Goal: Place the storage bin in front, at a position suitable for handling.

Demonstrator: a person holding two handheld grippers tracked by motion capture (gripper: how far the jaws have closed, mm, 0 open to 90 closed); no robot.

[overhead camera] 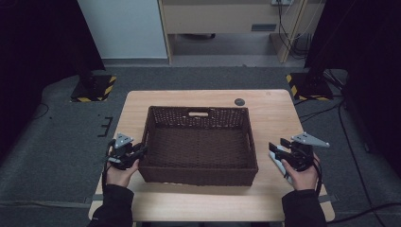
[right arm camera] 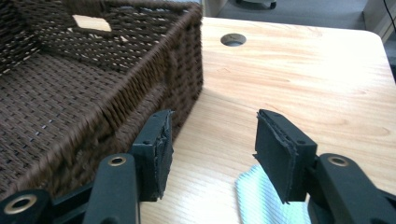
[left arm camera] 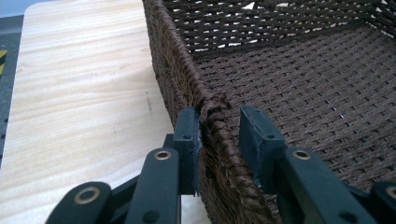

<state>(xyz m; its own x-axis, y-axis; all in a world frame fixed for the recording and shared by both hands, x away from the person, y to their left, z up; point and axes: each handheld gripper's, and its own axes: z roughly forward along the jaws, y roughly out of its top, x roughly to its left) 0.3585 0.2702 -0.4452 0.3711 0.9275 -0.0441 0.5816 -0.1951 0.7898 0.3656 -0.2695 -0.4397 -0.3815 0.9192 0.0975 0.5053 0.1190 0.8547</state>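
A: Basket (overhead camera: 198,144) sits mid-table, long axis running left-right. Left gripper (overhead camera: 138,153) straddles the left wall rim: one pad touches the outside, the inner pad (left arm camera: 256,140) stands just off the weave.

B: So no pinch?

A: Not a firm one. Right gripper (right arm camera: 212,147) is spread wide over bare table (right arm camera: 299,70), just right of the basket, nothing between the jaws. Pale cloth (right arm camera: 261,200) lies under it.

B: Any labels?

A: None readable.

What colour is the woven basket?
Dark brown basket, woven all over; the left gripper view shows it best.
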